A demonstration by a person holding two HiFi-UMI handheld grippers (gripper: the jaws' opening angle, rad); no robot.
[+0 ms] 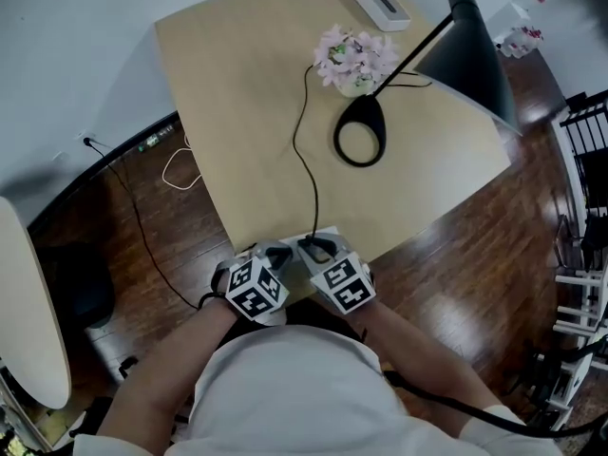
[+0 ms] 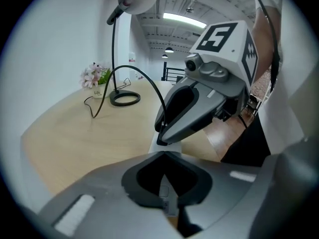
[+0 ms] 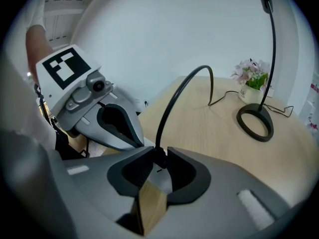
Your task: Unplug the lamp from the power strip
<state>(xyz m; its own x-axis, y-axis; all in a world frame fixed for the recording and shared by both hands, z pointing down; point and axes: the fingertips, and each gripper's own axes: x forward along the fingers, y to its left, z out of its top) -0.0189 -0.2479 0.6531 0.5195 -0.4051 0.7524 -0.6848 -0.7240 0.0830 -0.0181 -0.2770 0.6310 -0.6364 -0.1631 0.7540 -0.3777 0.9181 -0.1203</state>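
Crowding the near edge of the table (image 1: 247,112) at 6 o'clock in the head view, the left gripper (image 1: 274,255) and right gripper (image 1: 321,250) sit side by side, almost touching. The wooden top is bare from there up to the middle, leaving open room toward 12 o'clock. Dark floor (image 1: 456,255) drops away past the table's edges at 3 and 9 o'clock, where a thin cable (image 1: 142,226) trails.

Counted: two grippers, one lamp (image 1: 470,60), one pot of flowers (image 1: 353,60), one white box (image 1: 382,6) and one power strip (image 2: 153,145). The lamp's ring base stands right of the table's middle, its shade leaning out over the edge at 2 o'clock. The flowers stand just beside the base at 12 o'clock, and the box lies at the far edge.

One black cord (image 1: 296,150) runs from the lamp base down the table to the plug (image 3: 159,159), which stands in the power strip at the near edge. The right gripper's jaws are closed on that plug, the cord rising straight out from between them. The left gripper's jaws are drawn nearly together on the pale end of the power strip (only a sliver shows between them) – just left of the plug.
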